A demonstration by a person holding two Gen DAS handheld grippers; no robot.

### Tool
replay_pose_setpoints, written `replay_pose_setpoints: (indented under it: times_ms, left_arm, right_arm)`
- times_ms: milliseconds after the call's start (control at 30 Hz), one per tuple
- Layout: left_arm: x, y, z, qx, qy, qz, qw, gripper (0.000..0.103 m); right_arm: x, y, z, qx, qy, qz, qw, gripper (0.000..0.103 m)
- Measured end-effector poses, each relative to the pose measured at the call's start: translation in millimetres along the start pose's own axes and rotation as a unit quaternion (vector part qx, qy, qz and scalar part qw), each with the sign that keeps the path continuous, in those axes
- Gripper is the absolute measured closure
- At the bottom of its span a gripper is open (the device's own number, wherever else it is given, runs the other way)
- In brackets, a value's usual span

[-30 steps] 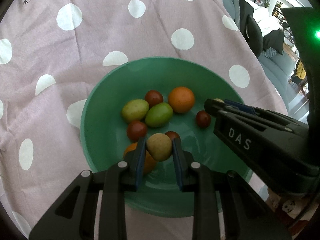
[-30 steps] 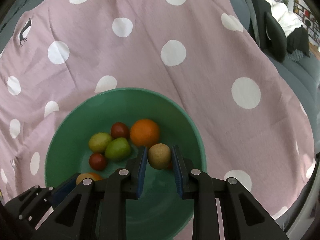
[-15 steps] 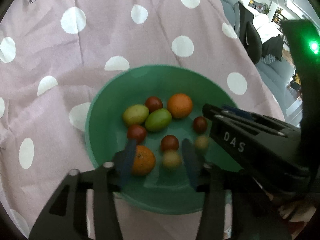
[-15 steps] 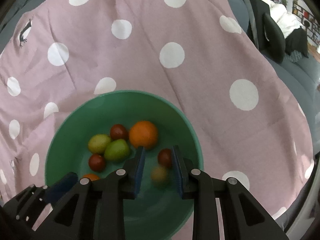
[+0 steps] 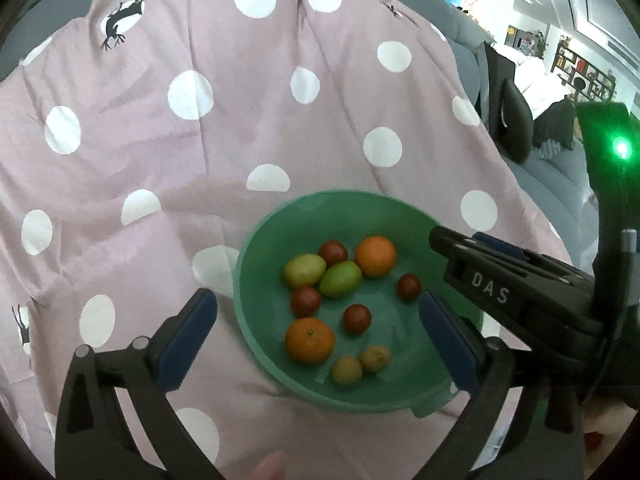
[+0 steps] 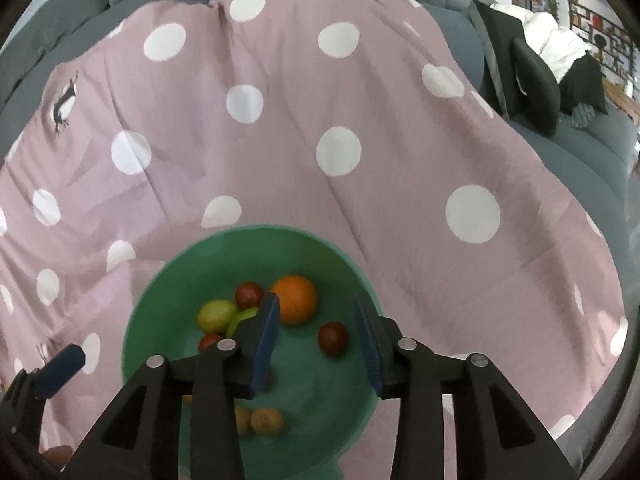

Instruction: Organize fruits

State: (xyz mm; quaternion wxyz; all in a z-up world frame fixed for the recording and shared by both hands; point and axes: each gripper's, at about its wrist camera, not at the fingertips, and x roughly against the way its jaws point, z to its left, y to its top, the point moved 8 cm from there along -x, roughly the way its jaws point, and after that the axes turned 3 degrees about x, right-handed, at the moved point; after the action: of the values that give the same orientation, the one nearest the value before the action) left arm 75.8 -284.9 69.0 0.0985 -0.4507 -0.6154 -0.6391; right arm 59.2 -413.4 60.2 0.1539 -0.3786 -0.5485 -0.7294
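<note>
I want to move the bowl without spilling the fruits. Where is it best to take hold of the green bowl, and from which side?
Probably the green bowl at its thin rim on the near-left edge, coming from above: that stretch is bare, with the open left gripper over it. The small tan fruits lie by the near wall, so lift level.

Both grippers: matte black plastic frames with triangular cut-outs and silver screw heads at the joints. Left gripper [image 5: 316, 336] and right gripper [image 6: 318, 340] carry ribbed blue pads [image 6: 266, 340] on the fingers. Right unit's side reads "DAS" in white; green indicator light glowing, right edge of frame.
</note>
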Motion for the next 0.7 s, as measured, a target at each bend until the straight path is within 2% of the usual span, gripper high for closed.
replay_pose_setpoints:
  times_ms: [167,700]
  left_arm:
    - [4.4,0.4,0.4,-0.003,0.006,-0.012,0.9999,0.001]
    - [-1.4,-6.5,10.0,0.025,-0.001,0.006,0.9997,0.001]
  right_arm:
    - [4.0,1.9,-0.2,0.002,-0.004,-0.007,1.000,0.057]
    - [5.1,2.8,0.0,0.003,-0.007,-0.009,1.000,0.057]
